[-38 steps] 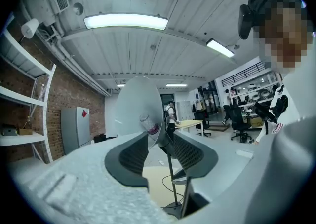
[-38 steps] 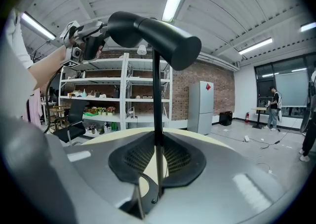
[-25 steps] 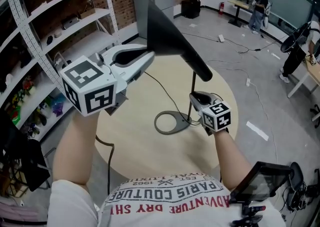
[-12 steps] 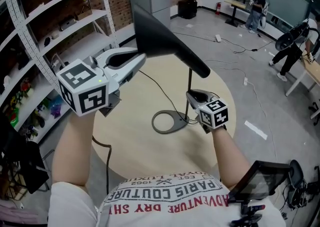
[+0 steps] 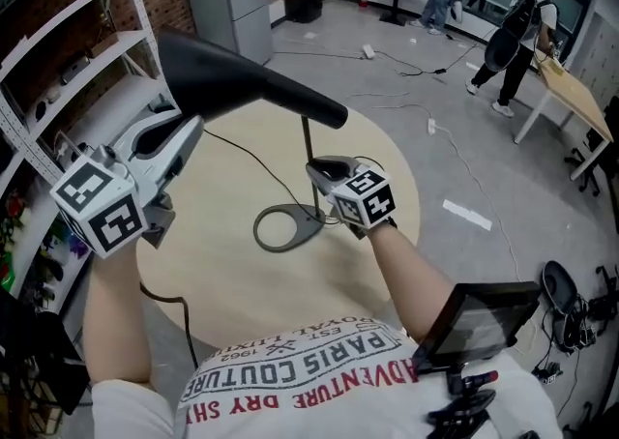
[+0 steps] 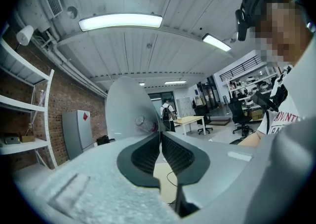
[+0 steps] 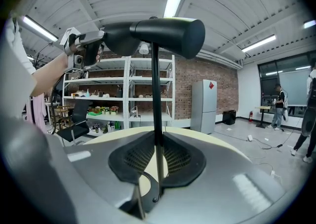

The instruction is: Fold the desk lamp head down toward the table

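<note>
Desk lamp stands on round beige table point(image 5: 218, 278), ring base point(image 5: 280, 231) flat near the table's middle, thin stem point(image 5: 308, 152) upright from the base's R edge. Black cone-shaped lamp head point(image 5: 232, 79) sits atop the stem, narrow end past the stem toward the R, wide mouth out to the L; it lies roughly level, well above the tabletop, not folded down.

L gripper point(image 5: 189, 128) is raised at the head's wide end. In its own view the 2 jaws are nearly together w/ only a thin slit, pinched on the shade's rim; pale inside of the shade and the bulb point(image 6: 144, 124) show just beyond the tips.

R gripper point(image 7: 157, 161) is low, just above the base, jaws closed narrow on the stem, which runs straight up between the pads. That view also shows the head overhead and the L gripper at its far end.

Thin black cable point(image 5: 253, 161) trails from the base across the table toward the L side. White shelving point(image 5: 58, 31) along a brick wall at L; 2 people point(image 5: 527, 12) stand in the bg on a grey floor w/ loose cords. A dark tablet-like device point(image 5: 474, 323) sits near the person's R side at bottom
</note>
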A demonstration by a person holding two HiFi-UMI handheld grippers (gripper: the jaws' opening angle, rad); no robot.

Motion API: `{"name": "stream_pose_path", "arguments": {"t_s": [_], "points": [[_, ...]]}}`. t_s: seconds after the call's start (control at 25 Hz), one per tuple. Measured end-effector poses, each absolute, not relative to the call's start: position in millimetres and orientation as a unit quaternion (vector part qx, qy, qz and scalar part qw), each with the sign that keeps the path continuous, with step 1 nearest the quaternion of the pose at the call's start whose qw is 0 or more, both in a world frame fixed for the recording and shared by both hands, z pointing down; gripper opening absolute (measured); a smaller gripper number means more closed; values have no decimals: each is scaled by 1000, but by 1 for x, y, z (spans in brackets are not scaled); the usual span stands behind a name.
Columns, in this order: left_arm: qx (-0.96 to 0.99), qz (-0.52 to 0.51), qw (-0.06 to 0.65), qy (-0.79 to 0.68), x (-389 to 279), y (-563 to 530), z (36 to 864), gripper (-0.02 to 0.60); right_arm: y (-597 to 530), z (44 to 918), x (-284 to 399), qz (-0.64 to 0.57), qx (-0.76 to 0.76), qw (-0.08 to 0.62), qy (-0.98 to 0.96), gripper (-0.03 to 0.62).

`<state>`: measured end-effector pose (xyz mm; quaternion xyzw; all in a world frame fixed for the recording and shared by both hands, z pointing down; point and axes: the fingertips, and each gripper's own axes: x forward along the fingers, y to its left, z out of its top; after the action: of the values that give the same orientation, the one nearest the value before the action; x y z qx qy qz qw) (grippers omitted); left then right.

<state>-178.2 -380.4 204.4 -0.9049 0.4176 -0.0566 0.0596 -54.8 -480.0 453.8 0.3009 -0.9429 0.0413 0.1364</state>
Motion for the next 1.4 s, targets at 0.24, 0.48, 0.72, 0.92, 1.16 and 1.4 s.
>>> {"name": "stream_pose_path", "arguments": {"t_s": [0.24,0.48,0.72,0.92,1.16,1.4], "points": [[-905,-58,52,418,-177,-378,212,18,-478,454,-50,42,304,138,-942,52],[-904,-57,33,422,-180,-376,226,18,-476,454,-50,44,303,137,-942,52],[-904,-59,4,424,-192,-380,247,18,-481,454,-56,47,305,140,-941,52],[-903,-49,-15,426,-192,-379,261,18,-481,455,-55,51,310,140,-939,52],[-904,-39,-41,425,-187,-377,281,18,-478,460,-50,56,307,144,-939,52],[-903,-32,-57,424,-187,-377,298,18,-478,460,-50,57,308,139,-939,53]]}}
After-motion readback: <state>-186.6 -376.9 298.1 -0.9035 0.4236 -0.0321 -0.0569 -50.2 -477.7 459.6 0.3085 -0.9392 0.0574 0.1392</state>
